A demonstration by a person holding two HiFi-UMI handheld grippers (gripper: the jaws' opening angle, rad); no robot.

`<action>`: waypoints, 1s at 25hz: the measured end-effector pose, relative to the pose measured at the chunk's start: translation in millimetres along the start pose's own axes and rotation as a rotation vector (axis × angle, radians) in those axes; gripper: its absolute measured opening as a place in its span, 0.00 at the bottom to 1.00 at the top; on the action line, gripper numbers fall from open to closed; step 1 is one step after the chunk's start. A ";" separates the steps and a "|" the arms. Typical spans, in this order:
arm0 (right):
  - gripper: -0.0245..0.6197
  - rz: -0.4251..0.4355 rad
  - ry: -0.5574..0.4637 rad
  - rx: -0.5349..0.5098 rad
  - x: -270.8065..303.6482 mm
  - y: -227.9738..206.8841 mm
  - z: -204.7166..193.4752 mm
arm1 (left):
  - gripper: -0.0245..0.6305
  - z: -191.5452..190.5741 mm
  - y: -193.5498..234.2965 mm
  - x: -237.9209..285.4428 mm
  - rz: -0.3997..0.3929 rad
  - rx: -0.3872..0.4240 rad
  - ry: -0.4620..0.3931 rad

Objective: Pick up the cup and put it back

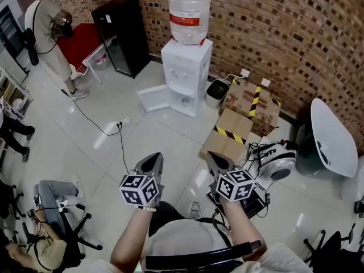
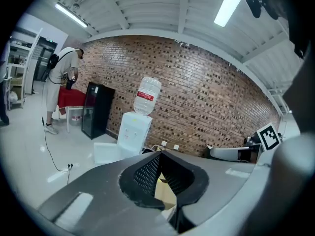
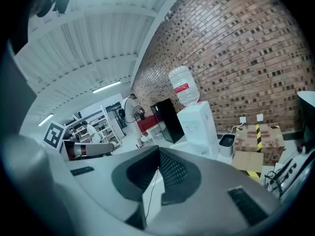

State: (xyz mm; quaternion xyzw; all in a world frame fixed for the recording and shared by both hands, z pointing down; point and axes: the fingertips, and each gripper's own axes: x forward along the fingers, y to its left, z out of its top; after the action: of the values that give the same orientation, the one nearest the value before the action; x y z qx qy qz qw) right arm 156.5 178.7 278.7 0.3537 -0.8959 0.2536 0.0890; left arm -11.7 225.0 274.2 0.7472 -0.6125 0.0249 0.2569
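Two closed, empty tools, left gripper (image 1: 152, 162) and right gripper (image 1: 219, 161), point toward a dispenser (image 1: 186, 73); no cup is visible, so pickup seems unstarted and first needs finding it.

Open floor (image 1: 68, 152) ahead; water dispenser (image 1: 185, 75), cardboard boxes (image 1: 244, 110) against the brick wall (image 1: 284, 27).

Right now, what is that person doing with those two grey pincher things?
A person holds the left gripper and the right gripper out over the white tiled floor. Both pairs of jaws are shut with nothing between them. They point towards the white water dispenser by the brick wall. No cup shows in any view.
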 end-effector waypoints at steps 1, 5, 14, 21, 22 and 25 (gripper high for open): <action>0.05 0.004 0.009 -0.001 3.4 -4.8 -1.6 | 0.05 -1.3 1.3 2.9 0.008 -0.004 0.002; 0.05 0.013 0.029 0.004 23.8 -18.9 -4.6 | 0.05 -8.5 18.8 13.3 0.039 -0.040 0.023; 0.05 -0.017 0.053 -0.010 119.3 -42.8 4.1 | 0.05 3.4 98.5 84.1 0.032 -0.085 0.044; 0.06 -0.076 0.089 -0.027 235.7 -68.4 16.6 | 0.05 26.4 168.8 177.8 -0.073 -0.058 0.107; 0.07 -0.087 0.097 -0.029 251.1 -73.9 17.4 | 0.05 26.2 178.3 191.3 -0.088 -0.060 0.122; 0.06 -0.114 0.104 -0.026 293.5 -91.2 22.3 | 0.05 25.6 205.2 228.5 -0.121 -0.058 0.162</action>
State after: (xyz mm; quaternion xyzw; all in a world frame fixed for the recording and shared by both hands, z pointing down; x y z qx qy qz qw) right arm 3.4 -62.3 394.8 0.3892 -0.8717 0.2546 0.1542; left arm -152.4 -16.0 404.9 0.7704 -0.5441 0.0522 0.3282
